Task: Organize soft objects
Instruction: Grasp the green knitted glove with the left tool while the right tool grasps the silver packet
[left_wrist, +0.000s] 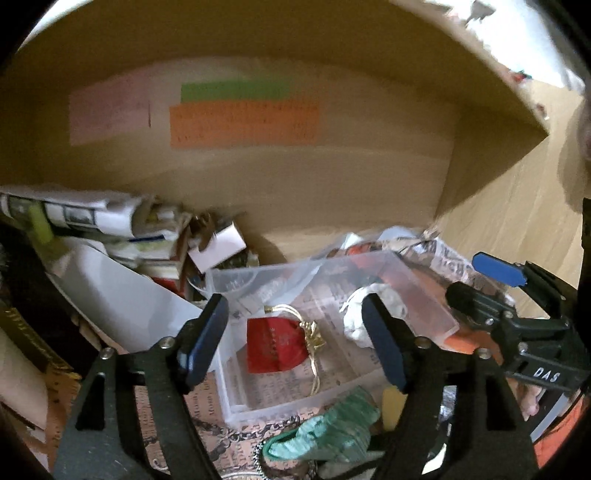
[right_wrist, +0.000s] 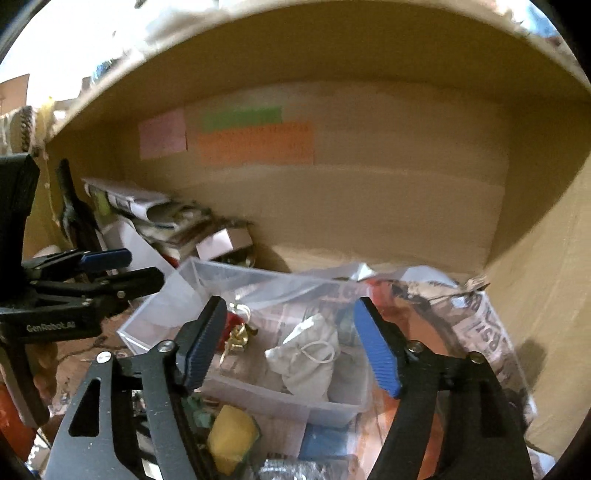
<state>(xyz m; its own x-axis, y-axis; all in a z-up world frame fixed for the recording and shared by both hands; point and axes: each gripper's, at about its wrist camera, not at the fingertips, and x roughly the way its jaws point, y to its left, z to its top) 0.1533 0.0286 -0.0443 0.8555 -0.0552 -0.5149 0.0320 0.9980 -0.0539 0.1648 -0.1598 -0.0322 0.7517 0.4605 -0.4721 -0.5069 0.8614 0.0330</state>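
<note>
A clear plastic box (left_wrist: 424, 295) (right_wrist: 332, 406) lies on newspaper inside a wooden cabinet. In it are a red pouch (left_wrist: 275, 345) (right_wrist: 231, 319) with a gold cord and a white drawstring pouch (left_wrist: 356, 321) (right_wrist: 308, 363). My left gripper (left_wrist: 295, 343) is open above the box, straddling the red pouch. My right gripper (right_wrist: 291, 347) is open above the white pouch; it also shows at the right of the left wrist view (left_wrist: 476, 280). A green pouch (left_wrist: 332, 428) and a yellow soft piece (right_wrist: 231, 437) lie in front of the box.
Rolled papers and small cartons (left_wrist: 110, 221) are piled at the cabinet's left. Coloured notes (left_wrist: 243, 125) are stuck on the back wall. A chain (left_wrist: 221, 435) lies on the newspaper in front. A blue item (right_wrist: 325, 441) sits below the box. The cabinet's right wall (right_wrist: 546, 295) is close.
</note>
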